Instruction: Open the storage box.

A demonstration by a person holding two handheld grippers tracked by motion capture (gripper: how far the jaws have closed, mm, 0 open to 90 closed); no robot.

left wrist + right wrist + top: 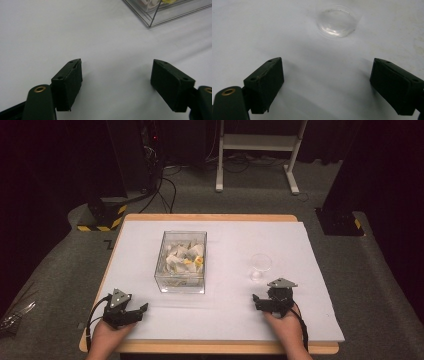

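A clear, straight-walled rectangular plastic box [181, 262] stands on the white-covered worktop [225, 315], a little left of its middle, holding a heap of small white and pale folded pieces with a few yellow ones among them. Its near corner shows at the top right of the left gripper view [160, 15]. To its right, well apart from it, a small clear glass cup [260, 266] stands upright on the white surface; in the right gripper view it lies straight ahead, beyond the jaws [336, 22].

The left gripper [131, 312], black with a grey three-cornered plate on top, rests near the worktop's front edge in the person's left hand [106, 338], in front of the box's left corner. Its jaws are spread wide with bare white surface between them [116, 85].

The right gripper [270, 301], held by the right hand [286, 327], sits near the front edge just in front of the cup, not touching it. Its jaws also stand wide apart, grasping nothing [325, 85].

Beyond the worktop lie grey carpet, black cables and a white metal frame [257, 145].
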